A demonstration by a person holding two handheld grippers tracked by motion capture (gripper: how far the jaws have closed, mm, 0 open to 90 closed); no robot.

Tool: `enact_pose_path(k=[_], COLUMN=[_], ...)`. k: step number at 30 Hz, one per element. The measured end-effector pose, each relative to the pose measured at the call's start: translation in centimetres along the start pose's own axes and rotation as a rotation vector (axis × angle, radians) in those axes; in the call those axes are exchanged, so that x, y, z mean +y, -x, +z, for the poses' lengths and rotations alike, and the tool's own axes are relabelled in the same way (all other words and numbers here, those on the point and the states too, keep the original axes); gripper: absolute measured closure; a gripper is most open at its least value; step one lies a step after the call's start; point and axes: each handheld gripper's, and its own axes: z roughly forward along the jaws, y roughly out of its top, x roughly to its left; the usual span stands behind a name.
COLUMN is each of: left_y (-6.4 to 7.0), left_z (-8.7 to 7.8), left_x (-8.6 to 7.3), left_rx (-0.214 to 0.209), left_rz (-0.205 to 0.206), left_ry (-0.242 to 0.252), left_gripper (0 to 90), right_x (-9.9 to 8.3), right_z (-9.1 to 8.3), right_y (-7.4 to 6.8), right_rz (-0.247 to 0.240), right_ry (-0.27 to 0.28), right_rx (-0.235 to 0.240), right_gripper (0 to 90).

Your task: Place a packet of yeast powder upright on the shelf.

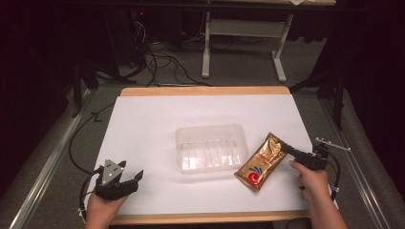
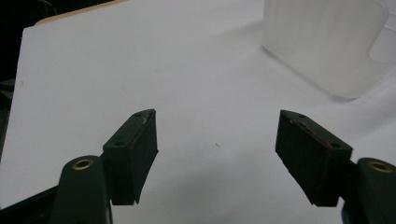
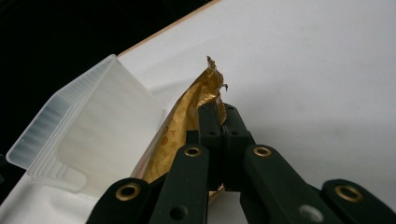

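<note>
1. Pinching the upper edge of the gold foil packet (image 1: 258,163), the right tool (image 1: 288,150) is clamped tight; the packet sits just right of the clear plastic tray (image 1: 211,147) on the white surface (image 1: 143,124).
2. Right gripper view shows the packet's crinkled, jagged top (image 3: 212,84).
3. Left tool (image 2: 217,156) has its jaws wide apart, nothing between them.

On the table (image 1: 143,124), the pouch (image 1: 258,162) lies just right of the central container (image 1: 211,148).
</note>
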Motion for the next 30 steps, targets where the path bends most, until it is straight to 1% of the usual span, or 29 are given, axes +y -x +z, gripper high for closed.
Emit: enact_pose_path(k=[3, 4, 5, 11, 22, 24, 25, 27, 28, 29, 30], left_y=[0.1, 0.1, 0.1, 0.2, 0.2, 0.2, 0.2, 0.2, 0.2, 0.2, 0.2], left_z=[0.1, 0.1, 0.2, 0.3, 0.5, 0.4, 0.4, 0.4, 0.4, 0.4, 0.4], left_x=[0.1, 0.1, 0.2, 0.5, 0.7, 0.7, 0.7, 0.7, 0.7, 0.7, 0.7], left_rx=[-0.003, -0.003, -0.007, -0.017, -0.021, -0.021, -0.02, -0.019, -0.019, -0.019, -0.019], left_rz=[0.005, 0.005, 0.006, 0.007, 0.014, 0.014, 0.013, 0.013, 0.013, 0.013, 0.013], left_ry=[0.002, 0.002, 0.006, 0.017, 0.025, 0.026, 0.027, 0.028, 0.028, 0.029, 0.029], left_gripper=[30.2, 30.1, 30.2, 30.2, 30.1, 30.1, 30.1, 30.1, 30.1, 30.1, 30.1], right_x=[0.1, 0.1, 0.1, 0.3, 0.8, 0.8, 0.9, 0.9, 0.9, 0.9, 1.0], right_z=[-0.4, -0.4, -0.7, -1.8, -3.7, -3.8, -4.1, -4.3, -4.3, -4.5, -4.6], right_y=[-0.8, -0.8, -1.3, -2.6, -5.7, -5.9, -6.4, -6.8, -6.8, -7.2, -7.4], right_rz=[-0.042, -0.042, -0.055, -0.111, -0.254, -0.26, -0.278, -0.298, -0.298, -0.322, -0.333], right_ry=[0.02, 0.02, 0.03, 0.083, 0.167, 0.173, 0.188, 0.199, 0.199, 0.21, 0.219], right_rx=[-0.004, -0.004, -0.005, -0.005, -0.022, -0.023, -0.027, -0.032, -0.032, -0.045, -0.046], right_gripper=[90.0, 90.0, 90.0, 90.0, 90.0, 90.0, 90.0, 90.0, 90.0, 90.0, 90.0])
